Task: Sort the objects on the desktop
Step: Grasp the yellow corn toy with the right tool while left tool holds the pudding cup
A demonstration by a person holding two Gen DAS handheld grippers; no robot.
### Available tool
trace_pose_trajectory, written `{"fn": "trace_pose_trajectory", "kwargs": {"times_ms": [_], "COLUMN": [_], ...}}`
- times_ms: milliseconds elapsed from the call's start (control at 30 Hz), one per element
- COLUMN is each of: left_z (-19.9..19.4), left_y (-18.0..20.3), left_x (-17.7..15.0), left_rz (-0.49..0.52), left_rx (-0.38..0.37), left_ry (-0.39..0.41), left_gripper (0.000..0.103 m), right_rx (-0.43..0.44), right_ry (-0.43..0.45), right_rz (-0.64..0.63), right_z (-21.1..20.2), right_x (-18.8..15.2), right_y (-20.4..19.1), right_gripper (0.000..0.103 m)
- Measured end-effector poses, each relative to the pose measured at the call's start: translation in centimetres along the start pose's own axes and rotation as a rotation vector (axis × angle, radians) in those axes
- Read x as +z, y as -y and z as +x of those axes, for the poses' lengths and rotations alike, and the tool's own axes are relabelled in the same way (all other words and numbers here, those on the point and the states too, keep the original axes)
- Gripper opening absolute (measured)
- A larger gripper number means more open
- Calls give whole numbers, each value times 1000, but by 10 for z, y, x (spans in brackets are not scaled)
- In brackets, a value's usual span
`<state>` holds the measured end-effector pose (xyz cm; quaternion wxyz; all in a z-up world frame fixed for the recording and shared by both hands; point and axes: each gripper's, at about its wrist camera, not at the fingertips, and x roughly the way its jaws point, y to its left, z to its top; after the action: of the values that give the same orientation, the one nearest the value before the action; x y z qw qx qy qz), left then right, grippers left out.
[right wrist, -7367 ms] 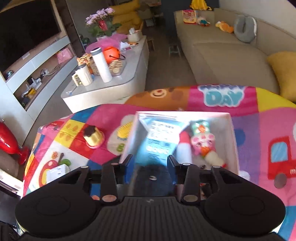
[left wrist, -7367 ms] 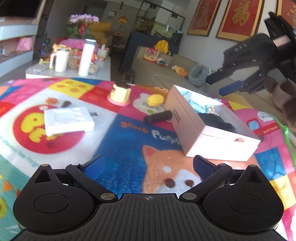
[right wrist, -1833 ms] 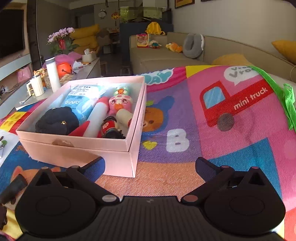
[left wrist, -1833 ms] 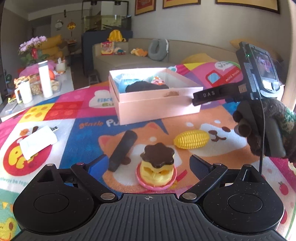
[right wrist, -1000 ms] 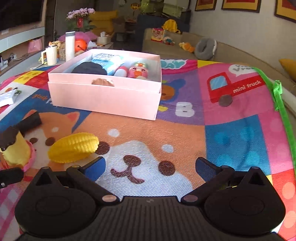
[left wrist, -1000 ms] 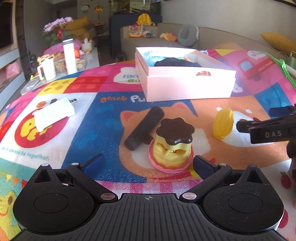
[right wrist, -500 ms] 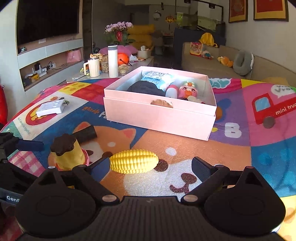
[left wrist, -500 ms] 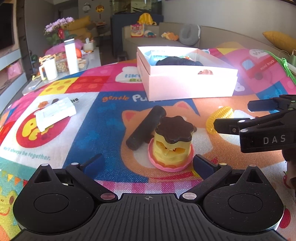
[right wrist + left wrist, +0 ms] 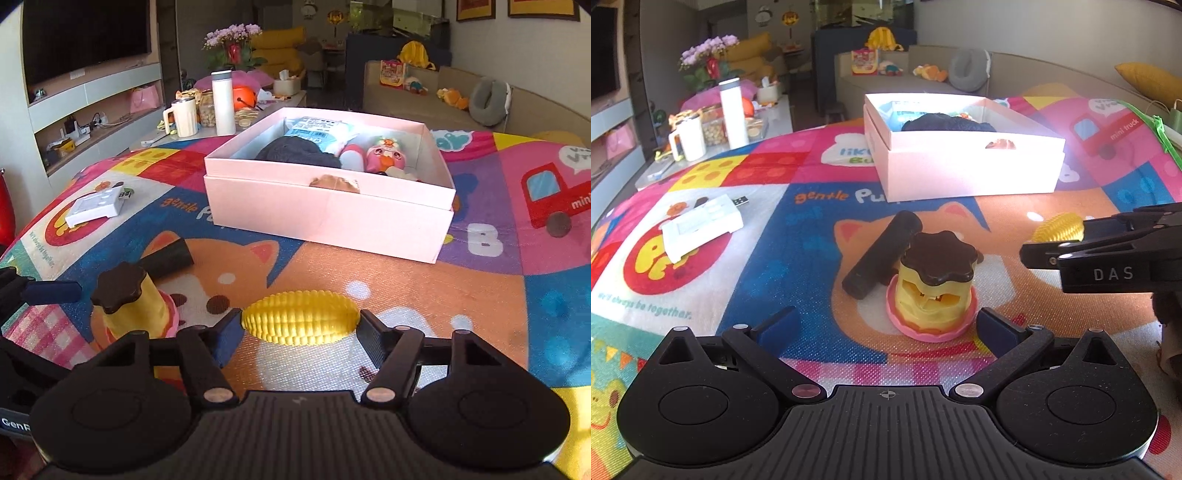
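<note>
A yellow toy corn (image 9: 300, 321) lies crosswise on the colourful mat. My right gripper (image 9: 300, 328) has its jaws closing, and both pads touch the ends of the corn. In the left wrist view the corn (image 9: 1058, 225) shows behind the right gripper's fingers (image 9: 1071, 254). A toy pudding (image 9: 936, 284), yellow with a brown top and a pink base, stands between the wide-open fingers of my left gripper (image 9: 886, 328), touching neither pad. The open pink box (image 9: 325, 214) behind holds several items.
A black cylinder (image 9: 882, 254) leans against the pudding's far left side. A white flat device (image 9: 701, 229) lies at the mat's left. Beyond the mat are a low table with a white bottle (image 9: 223, 103) and mug, and a sofa.
The right gripper's jaws have closed in from wide open until the pads meet the corn's ends. The left gripper and the pudding have stayed put.
</note>
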<state>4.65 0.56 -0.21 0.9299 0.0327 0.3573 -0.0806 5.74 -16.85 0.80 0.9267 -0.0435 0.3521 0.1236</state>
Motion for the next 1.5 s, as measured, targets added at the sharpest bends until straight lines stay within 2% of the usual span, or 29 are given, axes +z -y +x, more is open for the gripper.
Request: {"fn": "trace_pose_trajectory", "kwargs": {"times_ms": [167,400,667,933,1167,1400,1467,1500], "left_z": [-2,19,24,18,18,12,12,12], "left_y": [12,43,52,46,45,36,30,29], "left_x": [1,17,19,16,17,13,14,14], "left_rz": [20,98,146,134,139,92,55,51], "left_rx": [-107,-219,-173,-165,-167,-163,-148,-135], "left_ry": [4,5,-3,-26,-53,-4,-2,6], "left_gripper": [103,103,103,103,103,103,98,90], "right_rx": [-67,-90,-92,-95,-100,-97,-95,-95], "right_ry": [4,16,13,19,-1,-3,-3,-4], "right_rz": [50,118,143,141,143,149,152,152], "right_z": [-18,-24,-21,-22,-20,-20,-20,-20], "right_x": [-19,-24,-23,-23,-23,-23,-23,-23], "right_y": [27,47,49,48,49,49,50,50], "right_gripper": [67,68,83,98,101,103,103,103]}}
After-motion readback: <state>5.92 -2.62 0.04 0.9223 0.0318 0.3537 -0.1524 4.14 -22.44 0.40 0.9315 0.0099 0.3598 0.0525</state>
